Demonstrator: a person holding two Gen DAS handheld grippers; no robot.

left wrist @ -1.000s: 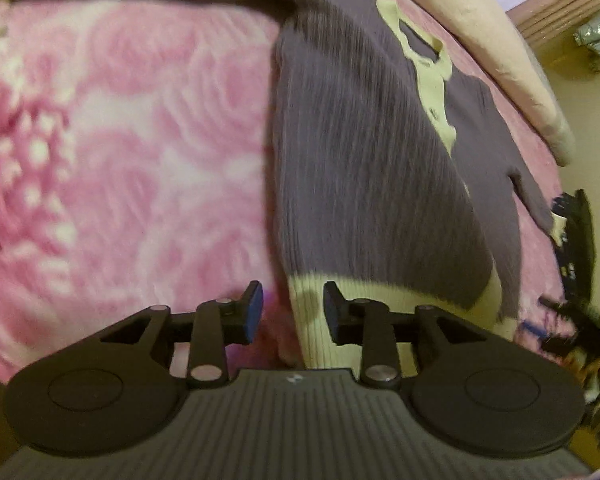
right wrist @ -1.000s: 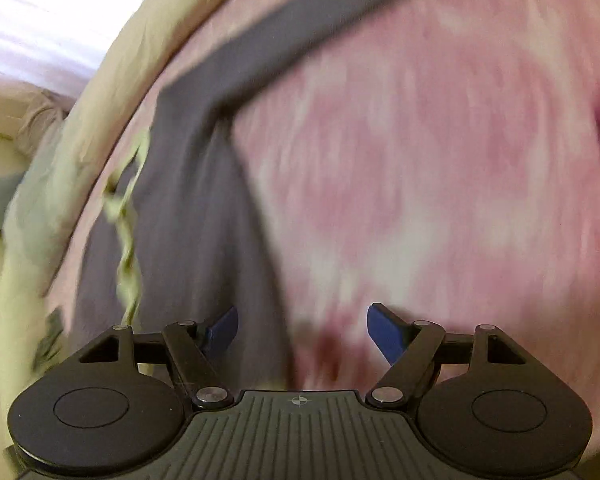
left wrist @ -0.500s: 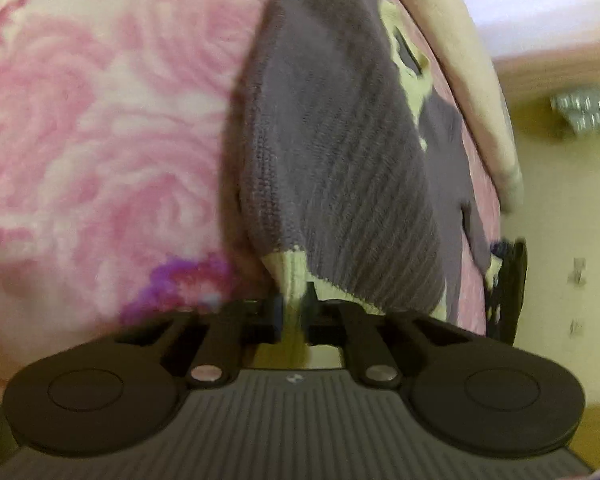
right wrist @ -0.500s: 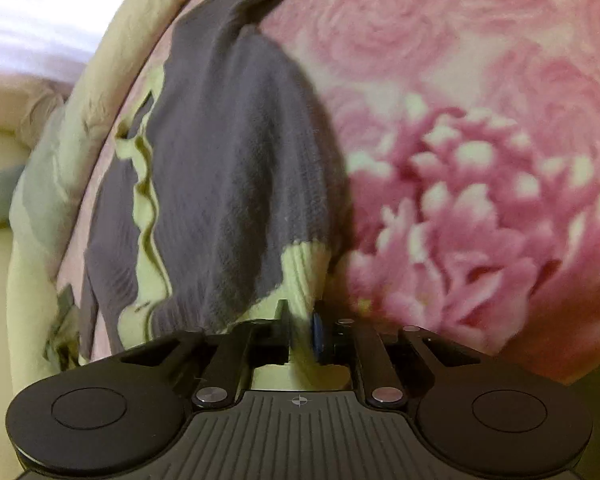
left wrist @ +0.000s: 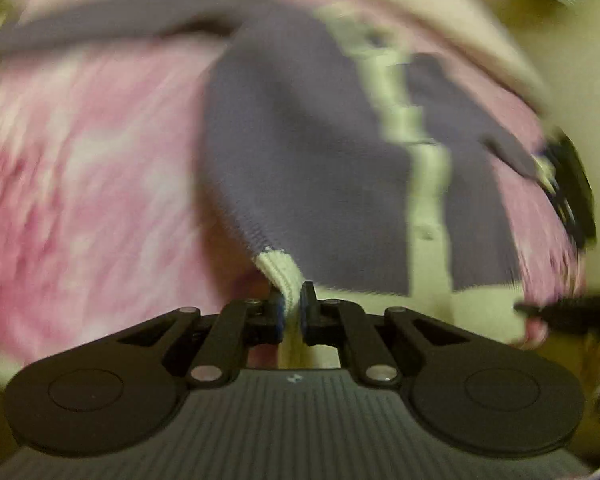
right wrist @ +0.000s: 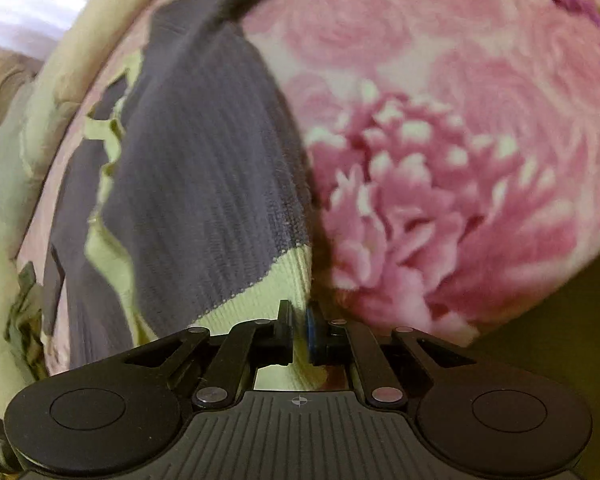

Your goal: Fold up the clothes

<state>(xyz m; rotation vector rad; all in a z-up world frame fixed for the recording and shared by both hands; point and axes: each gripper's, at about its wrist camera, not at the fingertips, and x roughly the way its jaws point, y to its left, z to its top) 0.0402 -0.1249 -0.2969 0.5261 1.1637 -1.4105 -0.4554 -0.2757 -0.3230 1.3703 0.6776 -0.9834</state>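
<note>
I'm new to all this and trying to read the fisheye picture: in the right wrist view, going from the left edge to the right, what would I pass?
Cream bedding edge → grey ribbed knit cardigan with pale yellow trim → pink fleece blanket with rose pattern.

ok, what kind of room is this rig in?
Probably a bedroom: the grey cardigan lies on a pink floral blanket spread over what looks like a bed, with cream bedding along the far edge.

Pink floral blanket [right wrist: 440,184], cream bedding edge [right wrist: 72,60], pale floor [left wrist: 580,80]
</note>
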